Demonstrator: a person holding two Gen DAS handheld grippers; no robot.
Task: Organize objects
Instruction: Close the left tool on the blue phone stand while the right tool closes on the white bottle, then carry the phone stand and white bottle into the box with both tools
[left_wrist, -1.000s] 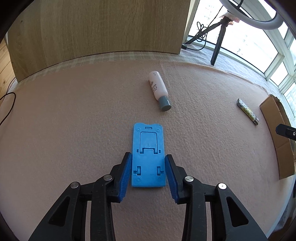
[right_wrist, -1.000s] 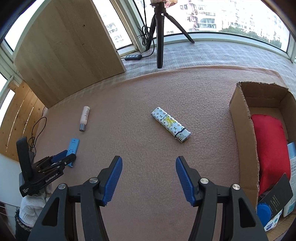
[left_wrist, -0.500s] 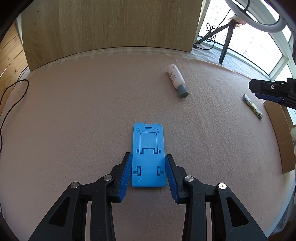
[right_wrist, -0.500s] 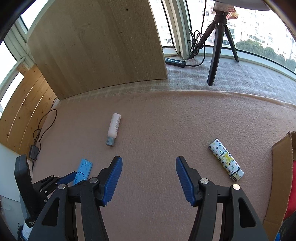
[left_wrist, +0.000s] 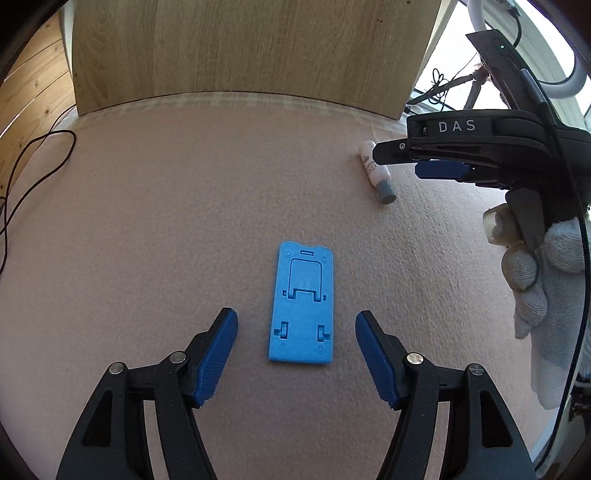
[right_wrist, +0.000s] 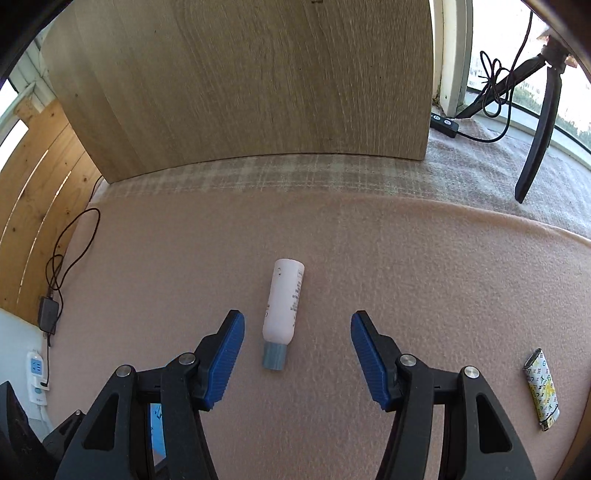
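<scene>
So the flat blue plastic phone stand (left_wrist: 302, 307) is laid on the pink felt tabletop (left_wrist: 147, 221), long axis running straight away between the spread-apart left hand-held gripper (left_wrist: 296, 350). Likewise, the white bottle (right_wrist: 282, 308) is framed by the unclenched right hand-held gripper (right_wrist: 297, 354), grey cap nearest.

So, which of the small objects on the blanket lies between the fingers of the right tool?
The white bottle with the grey cap. It lies centred in the right tool, while the patterned lighter lies far to its right.
</scene>
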